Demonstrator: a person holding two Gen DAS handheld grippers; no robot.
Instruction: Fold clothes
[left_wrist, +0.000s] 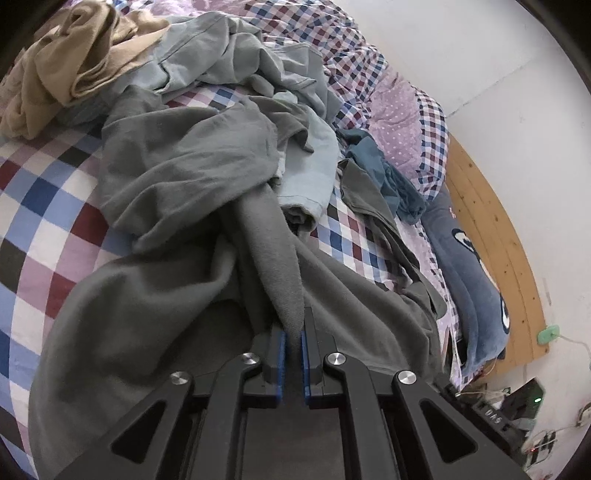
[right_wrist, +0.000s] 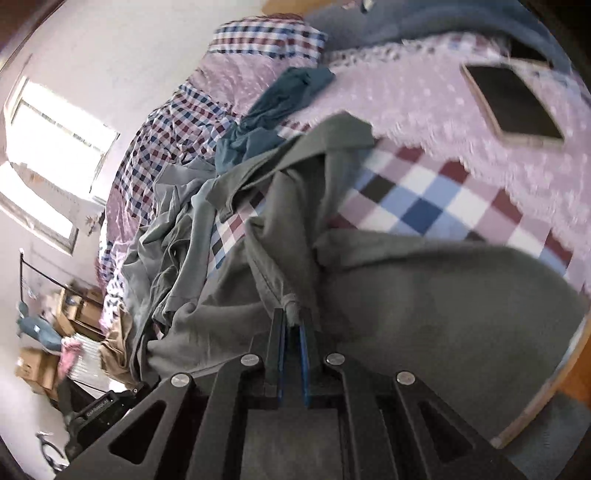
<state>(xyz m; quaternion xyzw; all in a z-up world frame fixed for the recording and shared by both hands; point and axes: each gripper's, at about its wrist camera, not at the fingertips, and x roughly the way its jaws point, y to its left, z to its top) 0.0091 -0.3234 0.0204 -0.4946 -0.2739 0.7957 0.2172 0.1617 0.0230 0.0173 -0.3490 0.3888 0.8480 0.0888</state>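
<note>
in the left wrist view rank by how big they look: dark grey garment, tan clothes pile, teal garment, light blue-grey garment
1. dark grey garment, though it lies nearest the camera, clamped in the left gripper
2. light blue-grey garment
3. tan clothes pile
4. teal garment

Second and third look close; partly overlapped, so unsure.

matt grey knit garment (left_wrist: 177, 177), soft checked cotton sheet (left_wrist: 44, 192), matt black plastic tool (left_wrist: 293, 339), bare wooden headboard (left_wrist: 491, 221).

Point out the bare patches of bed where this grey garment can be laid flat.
Checked sheet lies bare left of the grey garment, below the tan clothes. A smaller patch sits between the garment and the lilac blanket. The middle is crowded with the light blue garment and teal clothes.
</note>
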